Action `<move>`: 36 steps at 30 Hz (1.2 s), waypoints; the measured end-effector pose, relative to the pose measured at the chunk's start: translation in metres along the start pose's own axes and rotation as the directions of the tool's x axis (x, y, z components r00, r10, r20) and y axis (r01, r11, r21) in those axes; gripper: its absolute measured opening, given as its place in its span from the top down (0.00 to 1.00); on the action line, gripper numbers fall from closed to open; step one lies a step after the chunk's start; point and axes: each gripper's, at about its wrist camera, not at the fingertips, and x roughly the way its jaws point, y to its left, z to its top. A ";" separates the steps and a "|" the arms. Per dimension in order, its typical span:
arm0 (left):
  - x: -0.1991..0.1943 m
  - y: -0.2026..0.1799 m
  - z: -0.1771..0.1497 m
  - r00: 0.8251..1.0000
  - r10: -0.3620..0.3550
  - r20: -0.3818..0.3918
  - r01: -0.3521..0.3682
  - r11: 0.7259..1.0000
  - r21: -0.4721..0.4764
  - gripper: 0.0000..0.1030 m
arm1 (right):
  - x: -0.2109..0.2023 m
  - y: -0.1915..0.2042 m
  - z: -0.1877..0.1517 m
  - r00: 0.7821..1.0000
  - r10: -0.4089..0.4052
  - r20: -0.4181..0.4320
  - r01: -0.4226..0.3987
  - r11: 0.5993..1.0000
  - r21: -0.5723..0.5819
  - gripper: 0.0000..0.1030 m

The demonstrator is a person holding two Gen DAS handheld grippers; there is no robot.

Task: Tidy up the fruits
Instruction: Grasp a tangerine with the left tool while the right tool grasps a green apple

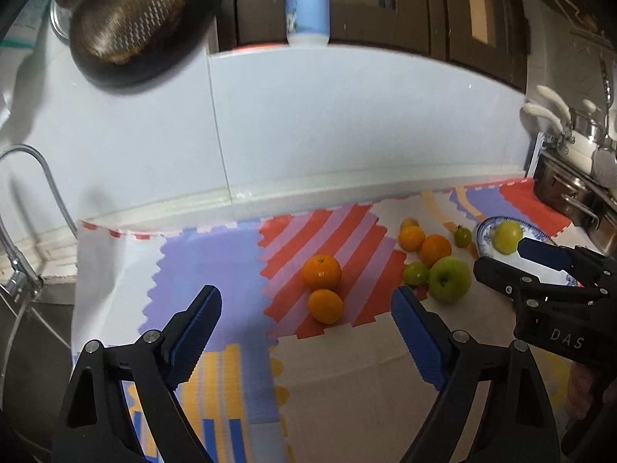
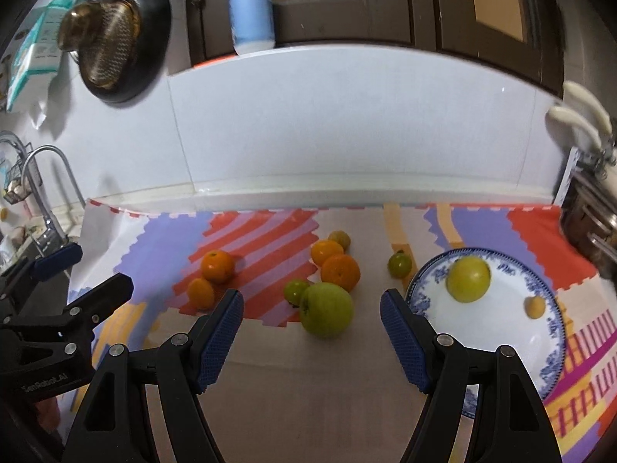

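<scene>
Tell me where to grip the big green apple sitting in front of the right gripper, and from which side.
Grip the big green apple across its widest middle, coming straight in from the near side with the open right gripper. It is round, and a small green fruit and an orange crowd its far side, while the mat before it lies bare.

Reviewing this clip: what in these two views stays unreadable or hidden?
- plate, left wrist view: near half covered by the right gripper.
- small orange fruit on the plate: too small and blurred to name.
- plate's near rim, right wrist view: behind the gripper's own arm.
- blue bottle: label blurred, top cut off.
</scene>
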 end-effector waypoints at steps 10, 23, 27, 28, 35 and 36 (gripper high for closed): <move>0.046 -0.005 -0.010 0.995 -0.024 -0.100 0.025 1.000 0.005 0.24 | 0.044 -0.013 -0.010 0.996 0.010 -0.087 -0.006 0.999 0.049 0.29; 0.086 -0.009 -0.010 0.983 -0.074 -0.170 0.076 0.997 0.005 0.43 | 0.075 -0.021 -0.015 0.989 0.030 -0.141 -0.021 0.998 0.065 0.41; 0.093 -0.012 -0.010 0.978 -0.085 -0.191 0.088 0.996 0.006 0.52 | 0.081 -0.023 -0.015 0.988 0.038 -0.149 -0.027 0.997 0.071 0.46; 0.095 -0.012 -0.011 0.977 -0.089 -0.195 0.092 0.996 0.006 0.56 | 0.081 -0.024 -0.014 0.988 0.042 -0.148 -0.032 0.997 0.072 0.47; 0.097 -0.013 -0.010 0.978 -0.095 -0.188 0.098 0.995 0.006 0.66 | 0.080 -0.021 -0.015 0.988 0.050 -0.145 -0.043 0.998 0.048 0.54; 0.096 -0.013 -0.010 0.978 -0.095 -0.186 0.098 0.995 0.006 0.66 | 0.080 -0.020 -0.015 0.988 0.048 -0.144 -0.042 0.998 0.047 0.54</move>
